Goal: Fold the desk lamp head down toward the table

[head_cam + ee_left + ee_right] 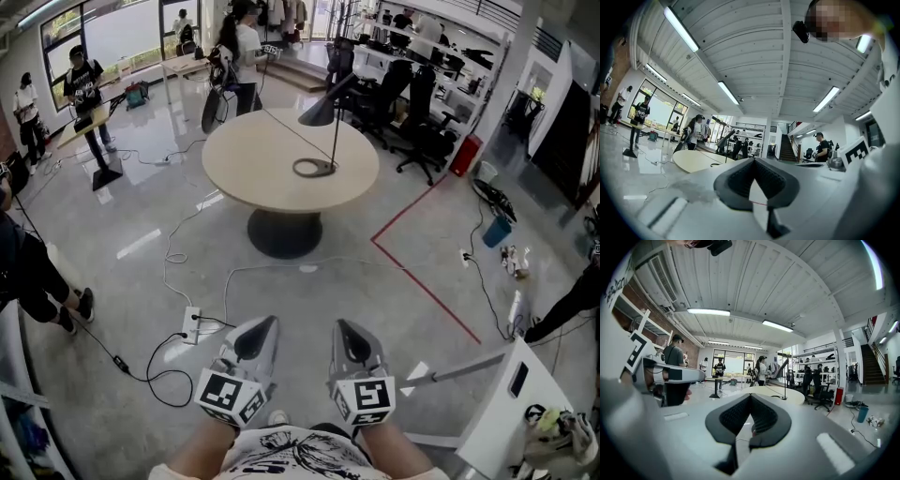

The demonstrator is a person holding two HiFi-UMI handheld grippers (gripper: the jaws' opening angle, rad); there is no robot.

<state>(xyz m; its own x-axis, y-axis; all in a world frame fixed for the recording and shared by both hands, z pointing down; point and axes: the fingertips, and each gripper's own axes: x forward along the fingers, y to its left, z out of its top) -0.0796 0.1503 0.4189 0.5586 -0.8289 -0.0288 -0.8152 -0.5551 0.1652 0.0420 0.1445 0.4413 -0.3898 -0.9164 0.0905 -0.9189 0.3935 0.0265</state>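
A black desk lamp [323,111] stands on the round beige table [248,159] a few steps ahead; it has a ring base [313,168], a thin upright stem and a cone head raised at the top. My left gripper [271,322] and right gripper [339,325] are held close to my body, far from the table, and both are shut on nothing. In the left gripper view the gripper [753,160] points toward the table [693,159] and lamp [724,139]. Past the right gripper [750,396] in its own view, the lamp [784,369] stands at mid-distance.
Cables and a power strip [191,320] lie on the glossy floor between me and the table. A red tape line [427,286] runs to the right. A white cart [511,403] stands at my right, a person [33,277] at my left. Black office chairs [417,122] stand behind the table.
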